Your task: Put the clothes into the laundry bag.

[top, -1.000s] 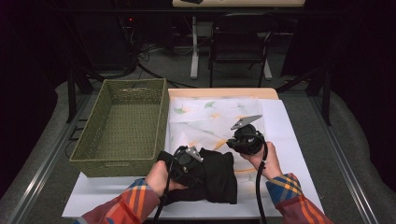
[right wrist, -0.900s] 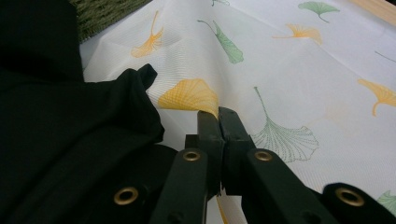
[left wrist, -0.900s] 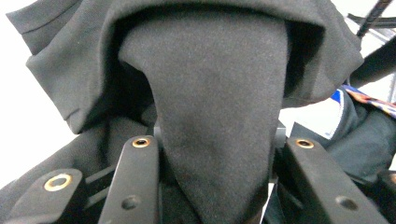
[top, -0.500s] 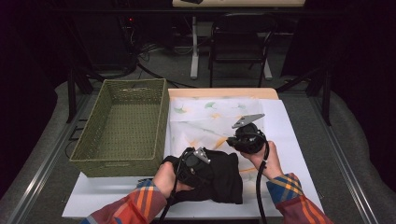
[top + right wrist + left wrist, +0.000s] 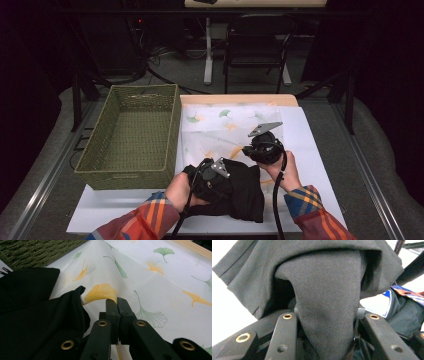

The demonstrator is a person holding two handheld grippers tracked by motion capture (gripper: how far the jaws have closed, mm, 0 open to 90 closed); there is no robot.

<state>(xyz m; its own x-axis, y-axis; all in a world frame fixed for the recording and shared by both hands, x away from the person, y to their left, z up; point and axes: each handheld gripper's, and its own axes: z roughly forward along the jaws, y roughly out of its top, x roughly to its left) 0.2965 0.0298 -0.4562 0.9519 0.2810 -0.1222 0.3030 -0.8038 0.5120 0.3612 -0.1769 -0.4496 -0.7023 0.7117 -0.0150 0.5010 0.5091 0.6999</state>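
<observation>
since earlier frame left gripper (image 5: pixel 212 172) had shifted right, further onto black garment (image 5: pixel 245 192); right gripper (image 5: pixel 252 150) had stayed put; left jaws were clamped on thick fold of black garment (image 5: pixel 327 305); right gripper (image 5: pixel 116 305) jaws were pressed together, pinching edge of leaf-print cloth (image 5: pixel 160 282); garment lay at near edge of table (image 5: pixel 310 135), partly over cloth; green basket (image 5: pixel 130 135) stood to left.
</observation>
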